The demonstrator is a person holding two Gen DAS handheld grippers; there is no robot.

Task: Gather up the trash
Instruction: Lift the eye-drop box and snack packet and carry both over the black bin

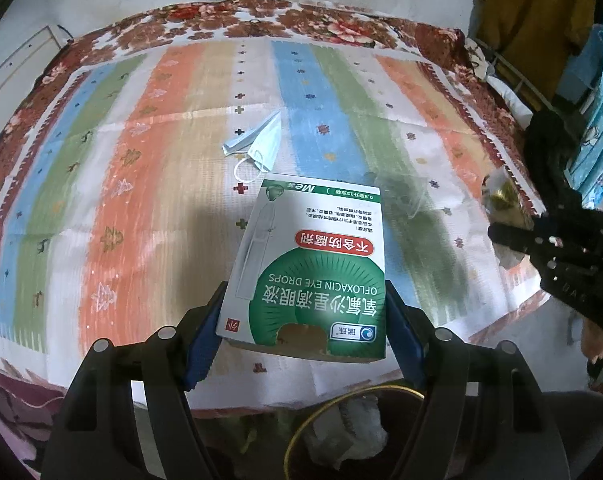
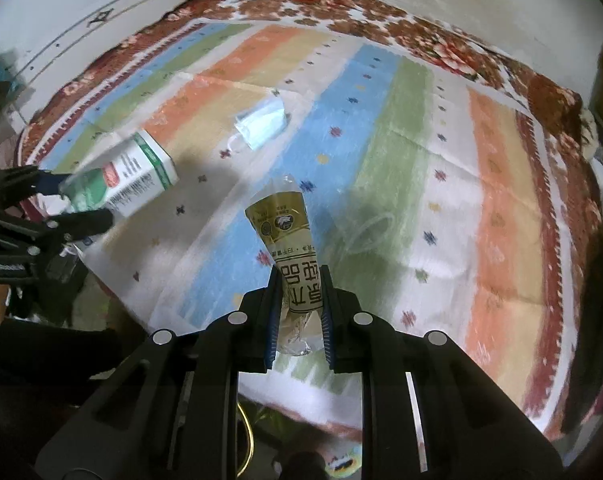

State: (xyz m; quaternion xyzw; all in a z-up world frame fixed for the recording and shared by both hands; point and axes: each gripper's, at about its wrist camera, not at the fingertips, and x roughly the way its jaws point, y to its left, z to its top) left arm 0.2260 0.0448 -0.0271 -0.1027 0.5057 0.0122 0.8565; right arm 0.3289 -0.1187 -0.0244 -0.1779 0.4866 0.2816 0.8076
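Observation:
My left gripper [image 1: 303, 312] is shut on a green and white eye drops box [image 1: 309, 264], held above the near edge of the striped cloth; the box also shows in the right wrist view [image 2: 121, 178]. My right gripper [image 2: 299, 296] is shut on a crumpled gold and clear plastic wrapper [image 2: 285, 236], also held above the cloth; it shows at the right edge of the left wrist view [image 1: 501, 200]. A light blue face mask [image 1: 257, 146] lies on the cloth further in, also seen in the right wrist view [image 2: 261, 122].
The striped cloth [image 1: 161, 160] lies on a floral blanket [image 1: 301, 20] against a pale wall. A dark bin with a yellow rim [image 1: 341, 420] holding white trash sits below the near edge. Blue fabric and a metal rack [image 1: 581, 100] stand to the right.

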